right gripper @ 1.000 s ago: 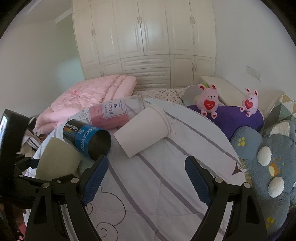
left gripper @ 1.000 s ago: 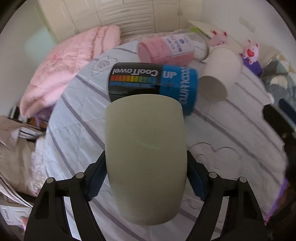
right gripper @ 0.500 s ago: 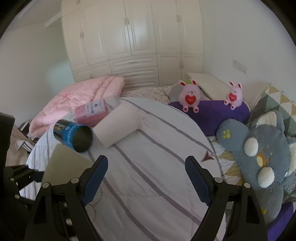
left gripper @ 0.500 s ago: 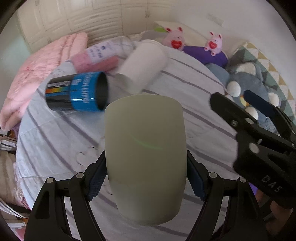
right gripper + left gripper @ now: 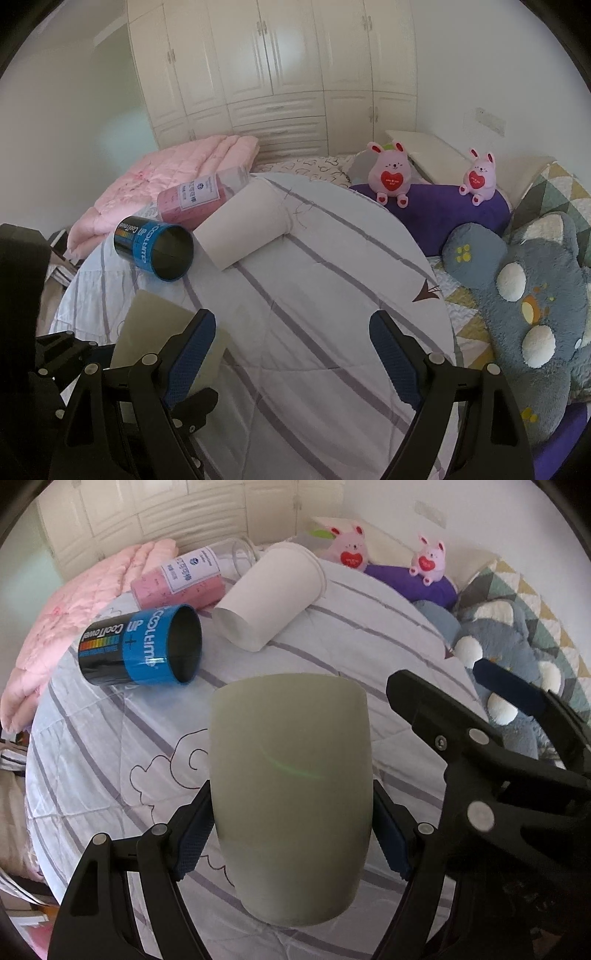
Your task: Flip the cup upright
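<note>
Left wrist view: the left gripper (image 5: 291, 834) clamps a pale green, smooth-walled cup (image 5: 290, 786) above the striped white quilt (image 5: 369, 642); whether it is upright cannot be told. The right gripper (image 5: 291, 354) hovers just right of the cup, jaws spread and empty. A slip looks possible, since the pads hold a rounded, glossy wall. Beyond the cup lie a blue-and-black canister (image 5: 142, 650), a white paper cup (image 5: 271, 594) and a pink-labelled clear jar (image 5: 192, 578), all tipped over, well clear of it.
</note>
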A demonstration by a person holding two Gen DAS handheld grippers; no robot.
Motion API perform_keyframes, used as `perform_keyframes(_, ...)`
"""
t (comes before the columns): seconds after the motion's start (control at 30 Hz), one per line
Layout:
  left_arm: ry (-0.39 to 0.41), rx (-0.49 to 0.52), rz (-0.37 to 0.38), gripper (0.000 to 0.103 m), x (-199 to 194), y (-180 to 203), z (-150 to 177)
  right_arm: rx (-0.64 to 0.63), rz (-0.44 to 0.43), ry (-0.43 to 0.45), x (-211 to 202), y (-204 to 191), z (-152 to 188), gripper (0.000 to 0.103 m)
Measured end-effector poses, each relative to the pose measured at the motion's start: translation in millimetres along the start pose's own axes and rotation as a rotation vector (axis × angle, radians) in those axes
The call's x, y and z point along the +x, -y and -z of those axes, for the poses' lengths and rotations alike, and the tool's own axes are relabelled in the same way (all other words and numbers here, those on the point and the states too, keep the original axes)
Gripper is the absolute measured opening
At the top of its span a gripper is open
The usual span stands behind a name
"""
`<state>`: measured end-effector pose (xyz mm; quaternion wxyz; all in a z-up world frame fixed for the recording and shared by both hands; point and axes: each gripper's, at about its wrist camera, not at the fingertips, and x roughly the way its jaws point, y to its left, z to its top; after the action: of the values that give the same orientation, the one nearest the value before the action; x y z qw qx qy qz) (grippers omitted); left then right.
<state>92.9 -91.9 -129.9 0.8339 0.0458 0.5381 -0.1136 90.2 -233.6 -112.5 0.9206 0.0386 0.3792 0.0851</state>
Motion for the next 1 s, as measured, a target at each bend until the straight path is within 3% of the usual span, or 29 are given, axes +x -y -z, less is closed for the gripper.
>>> perform_keyframes(0.1,0.020,-0.002,0.019,0.080,-10,-2,2,0.008,0.002,0.010,-7,0,-2,0.087)
perform_keyframes(0.17,0.061,0.011,0.014,0.085,-23,-3,4,0.007,0.004,0.017,-11,-2,-4,0.087)
perform_keyframes(0.23,0.089,0.025,0.011,0.096,-34,-5,6,0.007,0.003,0.024,-16,-4,-5,0.087)
perform_keyframes(0.53,0.141,0.035,0.012,0.099,-62,-22,22,-0.003,-0.029,0.018,-30,-23,-4,0.086)
perform_keyframes(0.87,0.161,-0.012,0.006,0.100,-74,-57,42,0.065,-0.101,-0.094,-14,-32,-2,0.086)
perform_keyframes(1.0,0.164,-0.029,0.016,0.100,-72,-66,42,0.121,-0.181,-0.174,5,-37,-5,0.086)
